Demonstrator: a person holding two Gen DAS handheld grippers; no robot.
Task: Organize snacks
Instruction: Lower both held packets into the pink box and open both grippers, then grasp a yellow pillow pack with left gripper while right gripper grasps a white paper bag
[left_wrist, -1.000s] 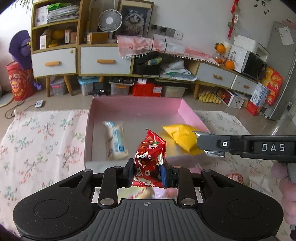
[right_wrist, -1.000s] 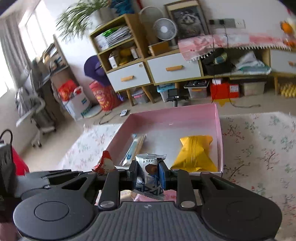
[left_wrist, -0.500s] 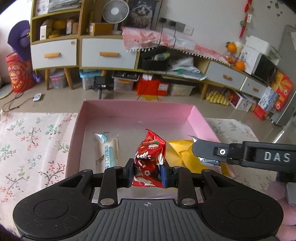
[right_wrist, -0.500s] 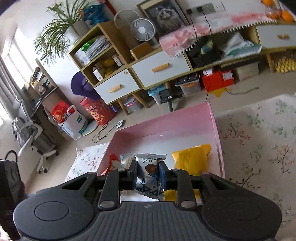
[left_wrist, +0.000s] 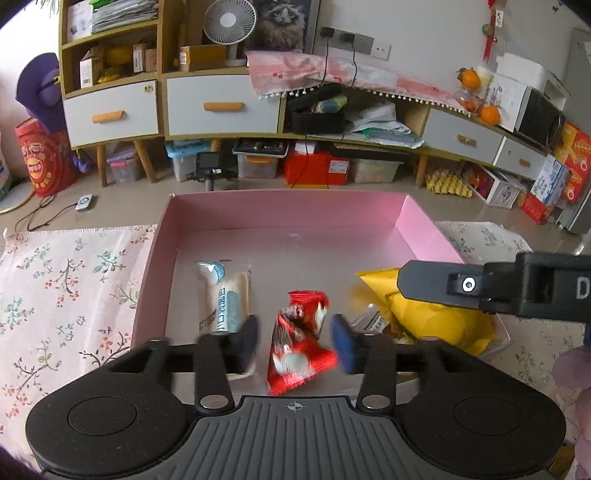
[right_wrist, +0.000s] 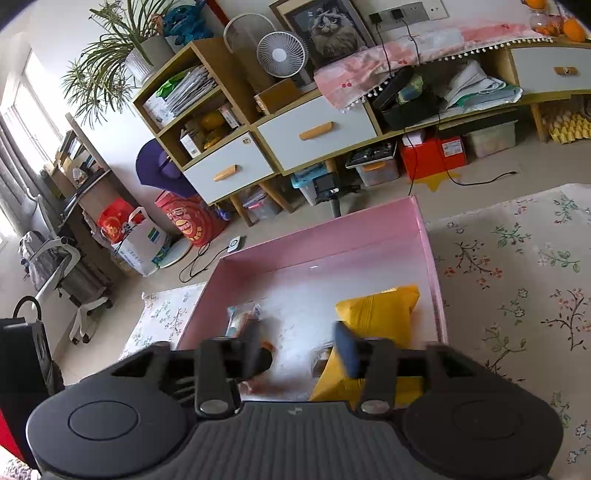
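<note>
Floral cloth under pink box (left_wrist: 280, 206) | left gripper (left_wrist: 295, 341) just opening; red packet (left_wrist: 299, 343) loose between pads | right gripper (right_wrist: 301, 345) just opening; probably empty

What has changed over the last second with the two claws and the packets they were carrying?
Both claws have just been opening. The left claw let go of the red foil snack packet, which is dropping into the pink cardboard box. The right claw released its silver snack packet, now low by the yellow pillow bag. The white-and-blue wrapped bar and yellow bag stayed put.
</note>
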